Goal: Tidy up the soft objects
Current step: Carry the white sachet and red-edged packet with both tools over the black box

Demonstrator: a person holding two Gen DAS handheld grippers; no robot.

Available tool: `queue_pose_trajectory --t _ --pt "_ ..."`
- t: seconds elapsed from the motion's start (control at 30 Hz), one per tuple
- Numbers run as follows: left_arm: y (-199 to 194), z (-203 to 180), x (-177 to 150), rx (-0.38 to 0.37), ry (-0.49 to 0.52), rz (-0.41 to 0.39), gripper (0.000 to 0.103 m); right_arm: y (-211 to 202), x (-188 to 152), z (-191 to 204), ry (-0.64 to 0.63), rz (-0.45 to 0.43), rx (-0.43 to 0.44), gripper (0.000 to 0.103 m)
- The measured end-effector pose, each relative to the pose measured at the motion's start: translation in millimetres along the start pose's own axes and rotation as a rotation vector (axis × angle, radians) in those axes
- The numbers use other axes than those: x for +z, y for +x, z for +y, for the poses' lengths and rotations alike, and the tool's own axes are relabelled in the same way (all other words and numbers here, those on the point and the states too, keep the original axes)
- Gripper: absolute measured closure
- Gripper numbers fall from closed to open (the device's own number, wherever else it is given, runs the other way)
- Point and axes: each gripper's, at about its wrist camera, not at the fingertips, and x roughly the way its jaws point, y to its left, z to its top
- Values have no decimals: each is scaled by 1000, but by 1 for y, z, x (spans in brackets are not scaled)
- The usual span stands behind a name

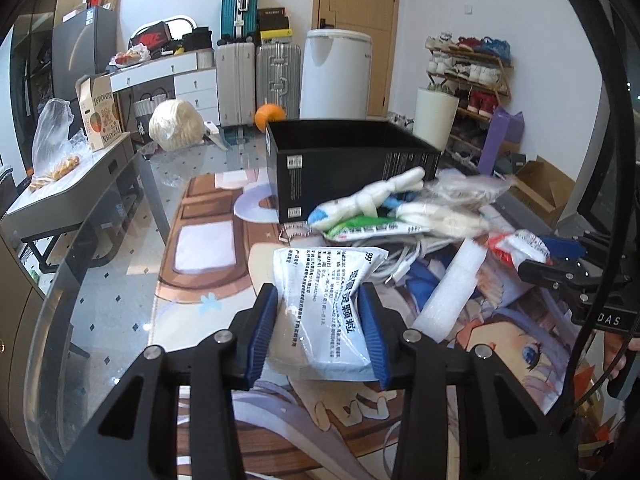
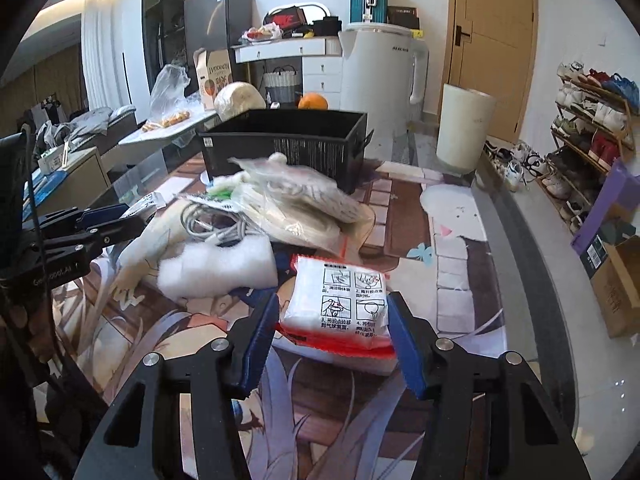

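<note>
While both grips look settled: neither packet is in the black box (image 1: 352, 160) yet.
Left gripper (image 1: 320, 332): my pads pinch the white printed pouch (image 1: 328, 300), raised over the mat (image 1: 208, 280).
Right gripper (image 2: 330, 340): my jaws bracket the red-edged packet (image 2: 340, 304); contact seems light.
Slip risk: slick film could slide out as I lift.
Snag risk: the cable (image 2: 212, 228) and pile (image 2: 288, 204) lie between me and the box.

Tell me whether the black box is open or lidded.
Open: the black rectangular cardboard box has no lid, and its dark inner walls show from both views.
</note>
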Motion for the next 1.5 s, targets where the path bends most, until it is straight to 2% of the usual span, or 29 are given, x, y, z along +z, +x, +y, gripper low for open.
queue_pose_trajectory --t 0.3,0.7,1.2,1.5 --pt "-17 1 10 -8 -18 -73 63 -30 16 3 -10 -108 8 47" --pt "-22 1 37 7 -14 -153 63 -33 53 11 -35 -199 42 47" --pt "-5 3 74 2 -4 -207 63 -13 95 10 -73 -254 69 47" --pt "12 7 95 -5 -13 -217 63 12 127 11 -101 -252 84 47"
